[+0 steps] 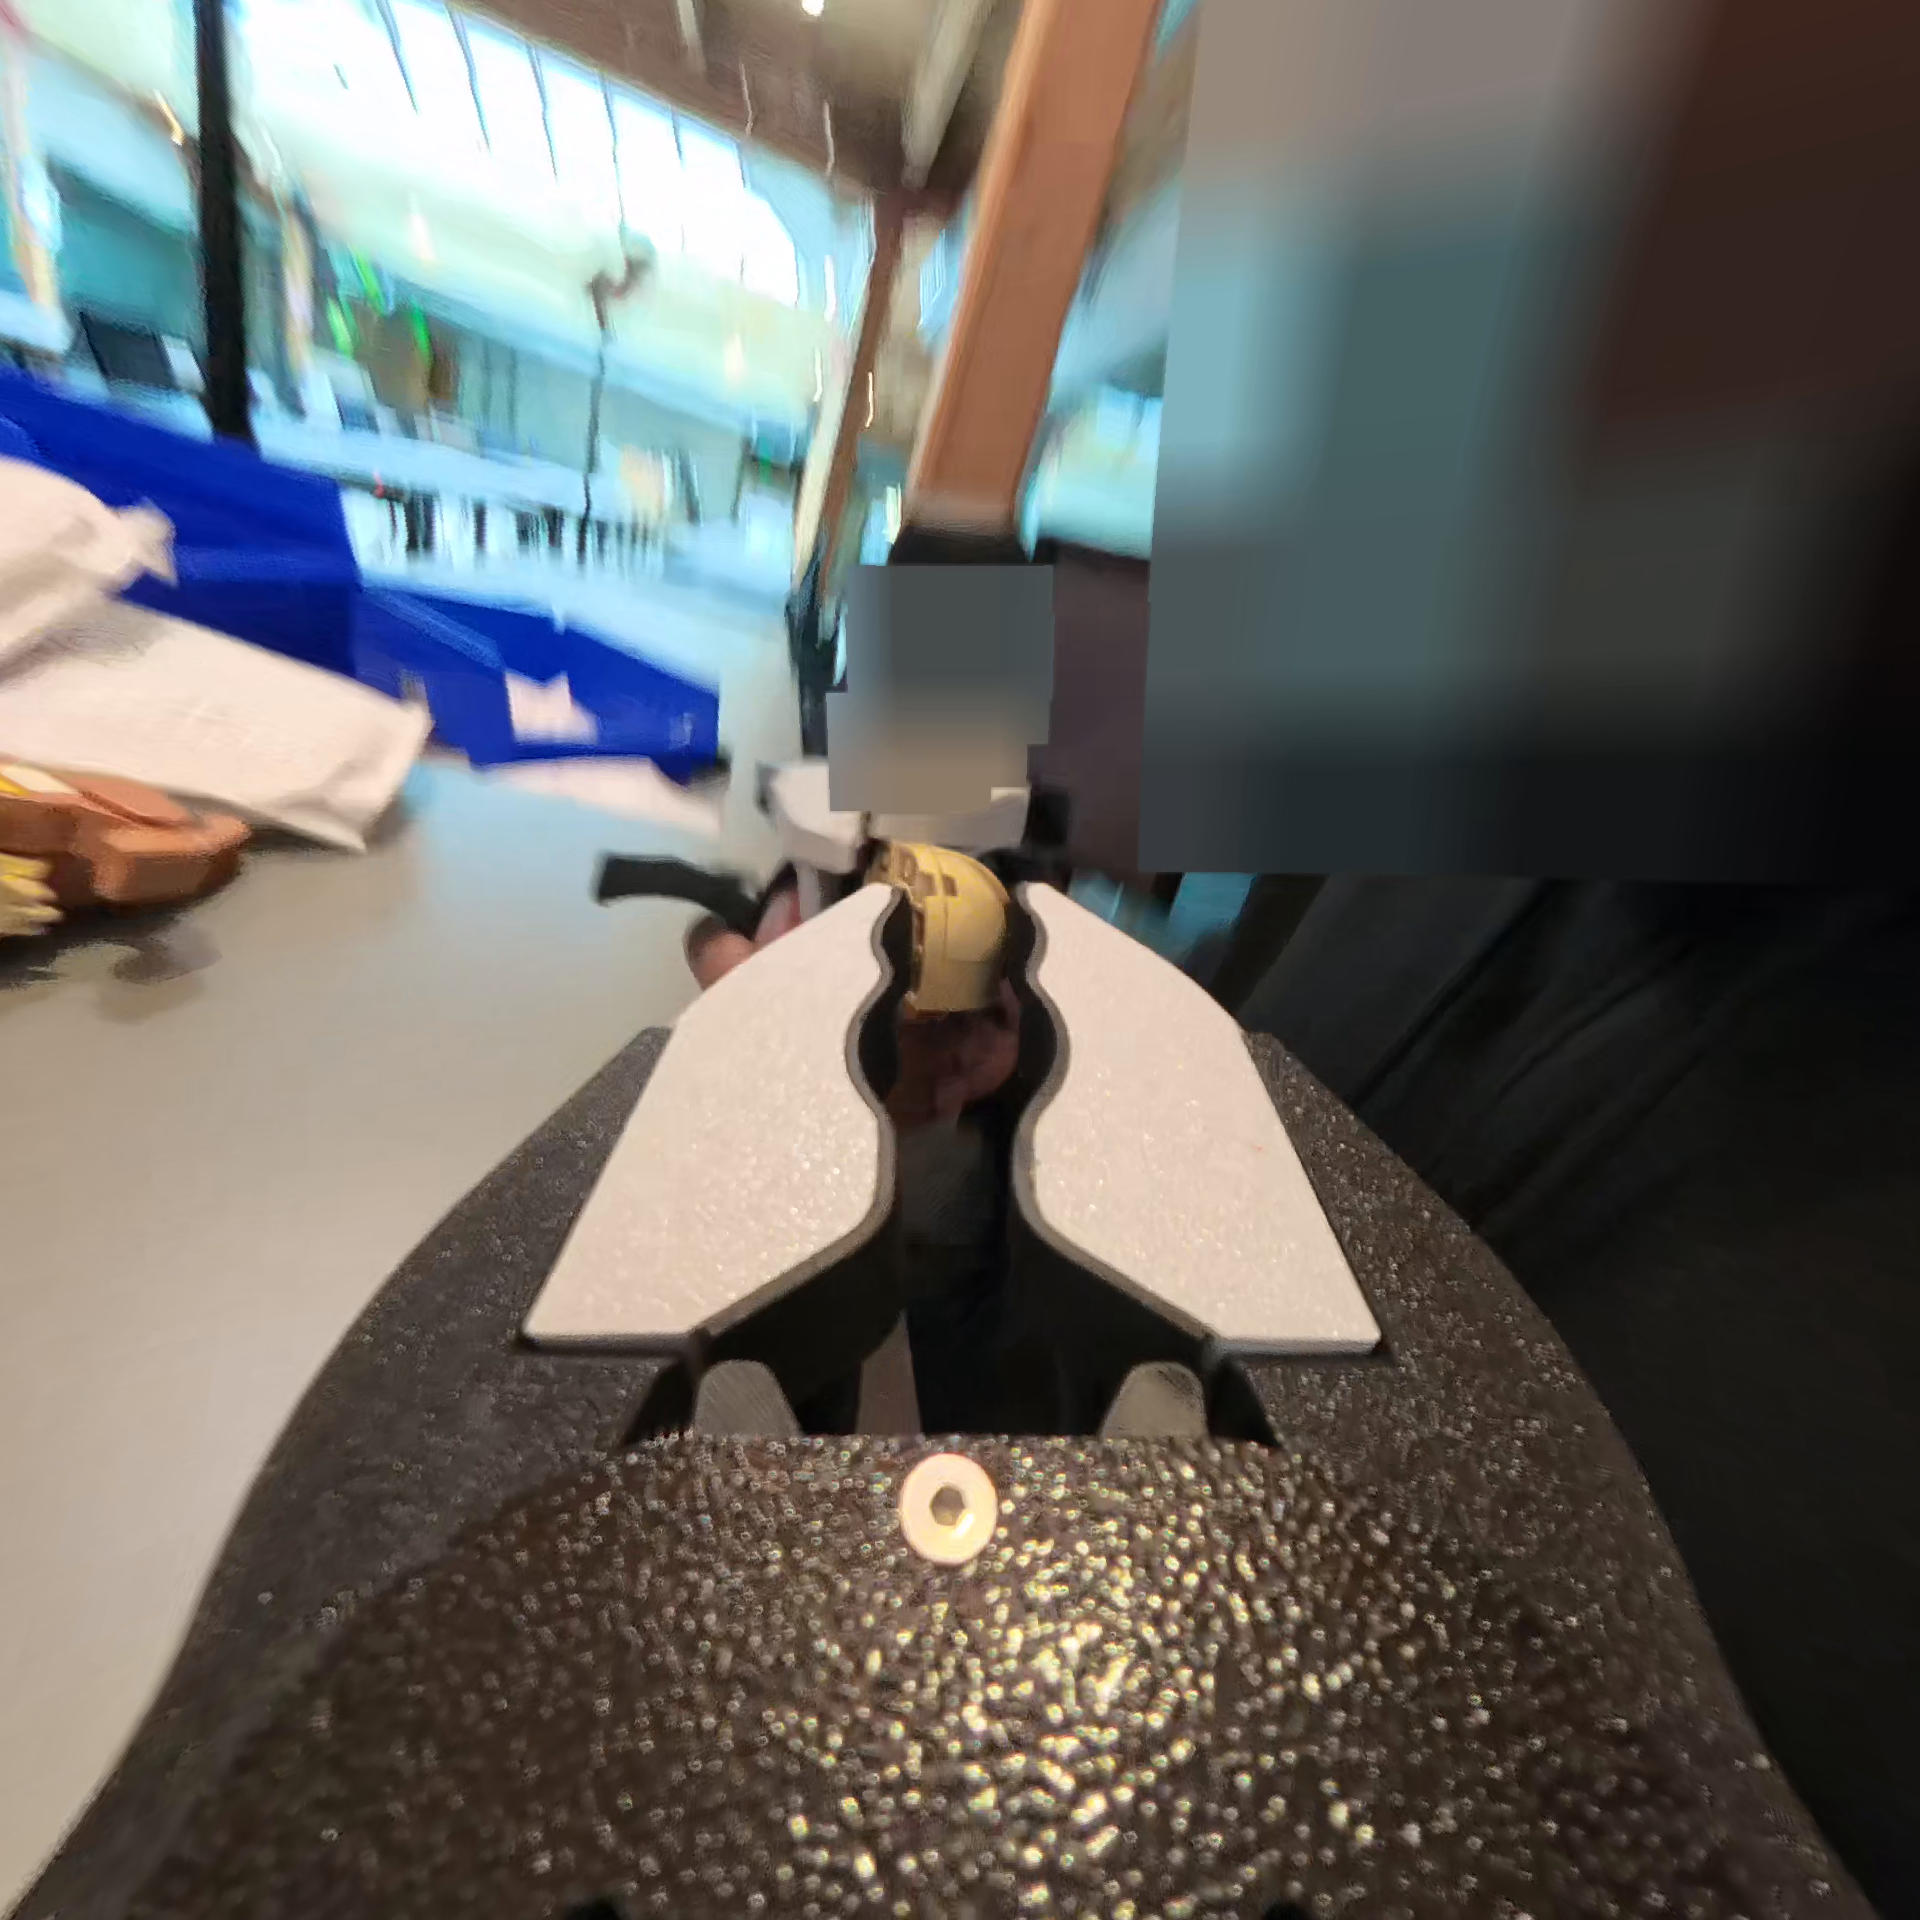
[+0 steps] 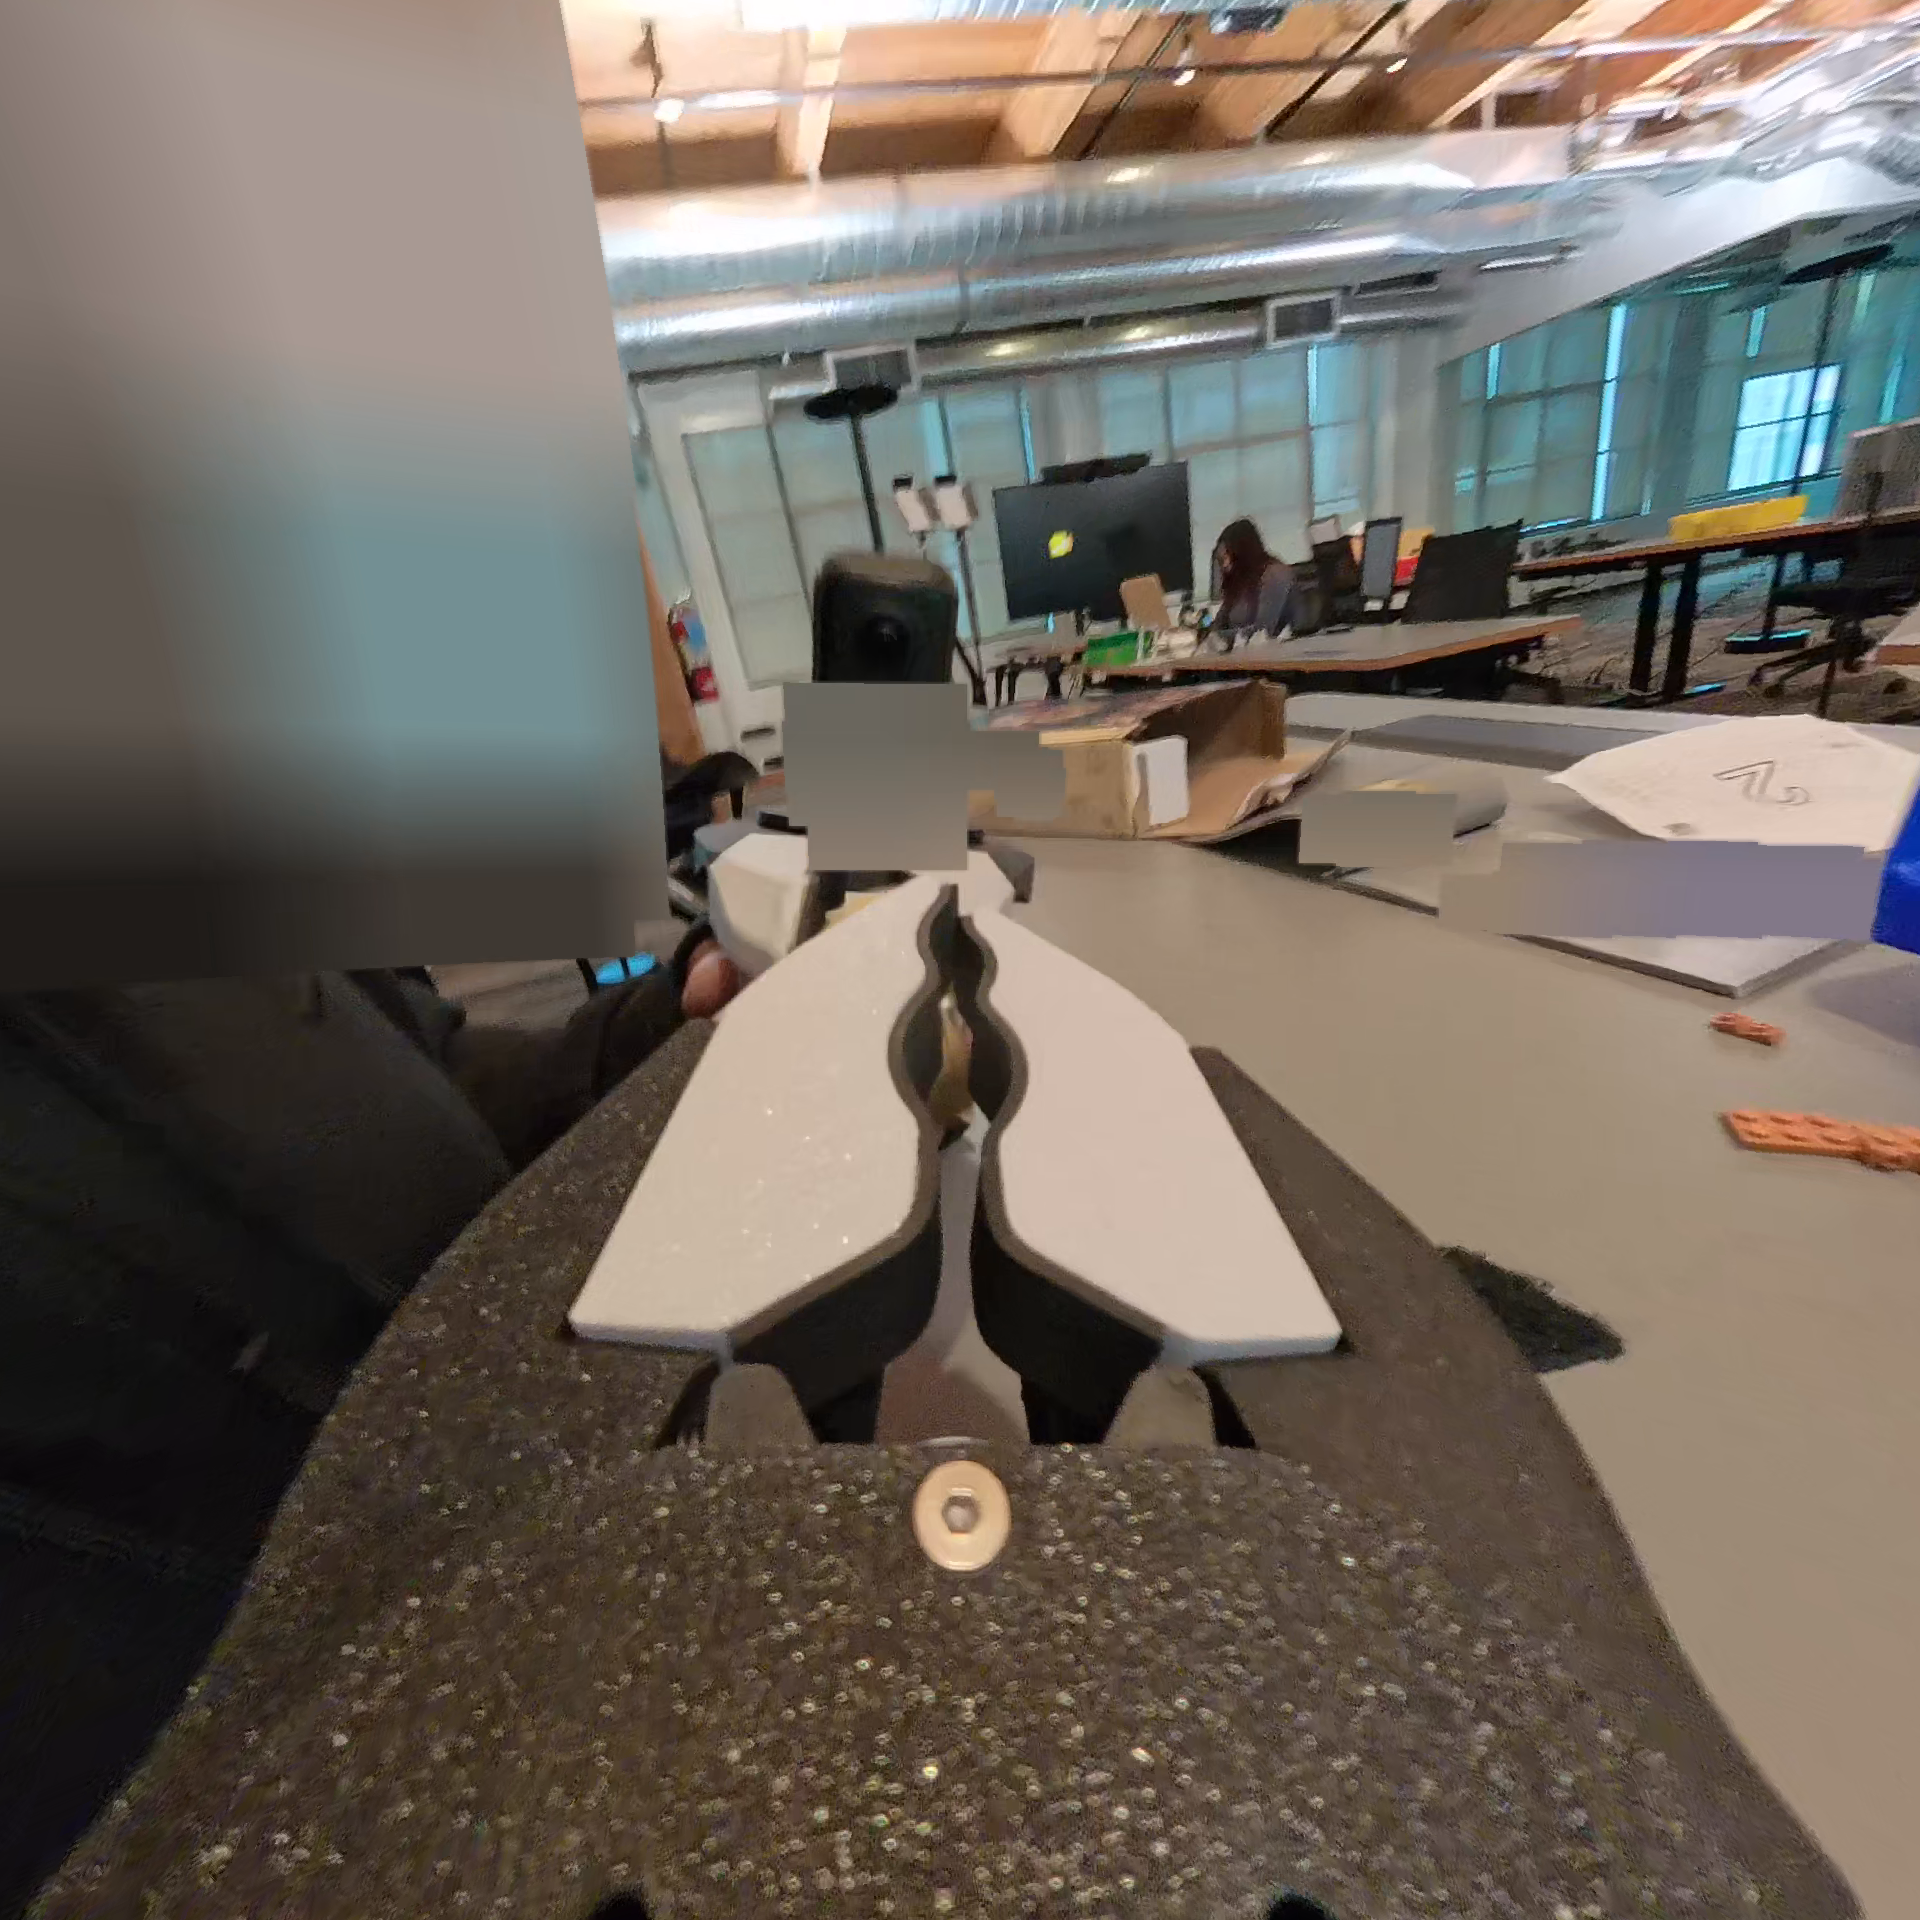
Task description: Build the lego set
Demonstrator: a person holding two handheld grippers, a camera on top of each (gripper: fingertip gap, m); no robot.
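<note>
In the left wrist view my left gripper [image 1: 956,904] is shut on a rounded tan lego piece [image 1: 958,935], held above the grey table [image 1: 260,1143]; both pads press its sides. My right gripper [image 1: 914,826] faces it from the far side, white fingers just above the tan piece. In the right wrist view my right gripper [image 2: 951,925] has its fingertips closed together. A thin tan sliver [image 2: 948,1070] shows in the hollow behind the tips; I cannot tell whether the pads pinch it. The left gripper [image 2: 758,904] shows just beyond, to the left.
A brown lego build [image 1: 125,842], white bags [image 1: 187,707] and blue bins [image 1: 416,613] lie at the left. Two brown plates [image 2: 1829,1138] [image 2: 1745,1029], a sheet of paper [image 2: 1745,779], an open cardboard box [image 2: 1164,769] and a camera on a stand [image 2: 881,623] are in the right wrist view.
</note>
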